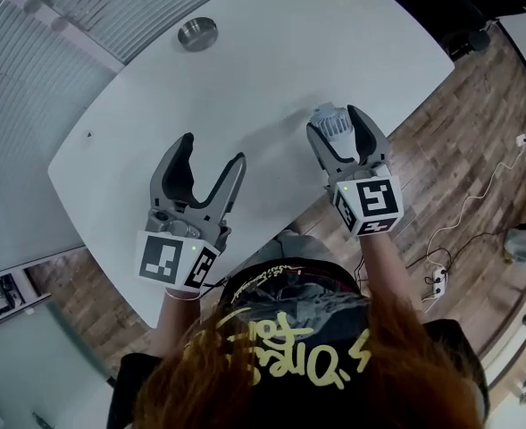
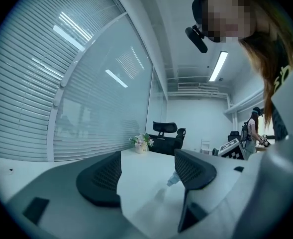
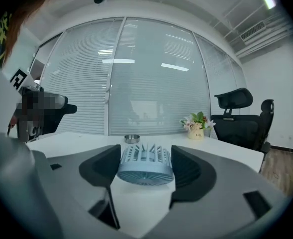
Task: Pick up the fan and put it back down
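Observation:
A small pale blue fan (image 1: 332, 125) with a ribbed round grille sits between the jaws of my right gripper (image 1: 337, 114), which is shut on it just above the white table (image 1: 271, 70) near its right edge. In the right gripper view the fan (image 3: 145, 167) fills the gap, tilted, with both dark pads against its sides around the right gripper (image 3: 146, 156). My left gripper (image 1: 212, 152) hovers over the table to the left, open and empty. The left gripper view shows the left gripper (image 2: 148, 176) with only bare tabletop between its pads.
A round metal dish (image 1: 197, 33) lies at the table's far left, also in the right gripper view (image 3: 132, 139). A small flower pot (image 3: 196, 128) stands at the far end. Black office chairs (image 3: 241, 116) stand beyond. Cables lie on the wood floor (image 1: 477, 186) to the right.

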A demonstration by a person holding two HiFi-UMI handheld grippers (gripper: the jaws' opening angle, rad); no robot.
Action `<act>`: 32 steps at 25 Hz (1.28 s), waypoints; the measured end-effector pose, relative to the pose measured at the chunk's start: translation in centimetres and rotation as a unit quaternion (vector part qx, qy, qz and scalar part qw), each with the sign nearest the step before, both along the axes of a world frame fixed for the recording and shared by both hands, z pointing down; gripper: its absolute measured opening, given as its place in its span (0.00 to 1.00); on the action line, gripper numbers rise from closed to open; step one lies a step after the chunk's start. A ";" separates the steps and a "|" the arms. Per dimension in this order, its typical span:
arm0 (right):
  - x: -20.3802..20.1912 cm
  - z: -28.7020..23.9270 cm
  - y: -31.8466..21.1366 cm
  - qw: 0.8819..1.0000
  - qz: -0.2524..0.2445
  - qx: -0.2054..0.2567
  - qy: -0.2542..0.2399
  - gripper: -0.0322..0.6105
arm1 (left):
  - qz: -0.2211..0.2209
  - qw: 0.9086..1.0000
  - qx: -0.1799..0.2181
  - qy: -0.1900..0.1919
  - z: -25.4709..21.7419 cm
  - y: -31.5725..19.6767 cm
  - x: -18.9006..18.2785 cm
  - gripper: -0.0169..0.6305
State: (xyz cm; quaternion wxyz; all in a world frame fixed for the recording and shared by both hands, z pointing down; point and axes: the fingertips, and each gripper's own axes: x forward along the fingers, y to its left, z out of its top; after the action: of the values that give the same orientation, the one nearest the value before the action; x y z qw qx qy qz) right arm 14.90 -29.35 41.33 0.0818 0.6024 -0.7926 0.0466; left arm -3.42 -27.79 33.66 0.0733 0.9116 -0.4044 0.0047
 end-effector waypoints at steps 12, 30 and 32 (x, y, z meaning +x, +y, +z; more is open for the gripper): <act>-1.3 2.2 -0.5 1.000 -0.011 -0.006 -0.023 0.55 | -0.014 1.000 -0.014 -0.010 1.0 -0.6 -1.2 0.53; -0.5 7.9 -1.6 0.995 -0.004 -0.096 0.028 0.55 | -0.008 1.000 -0.019 -0.006 1.4 -0.8 -0.3 0.52; -0.5 8.2 -2.0 0.994 -0.002 -0.108 0.030 0.55 | -0.009 1.000 -0.018 -0.006 1.3 -0.9 -0.5 0.53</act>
State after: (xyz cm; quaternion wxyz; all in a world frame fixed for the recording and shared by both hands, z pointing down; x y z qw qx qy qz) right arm 14.40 -31.36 49.57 0.1695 0.5899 -0.7812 0.1136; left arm -3.89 -28.64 34.96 0.0876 0.9062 -0.4133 0.0164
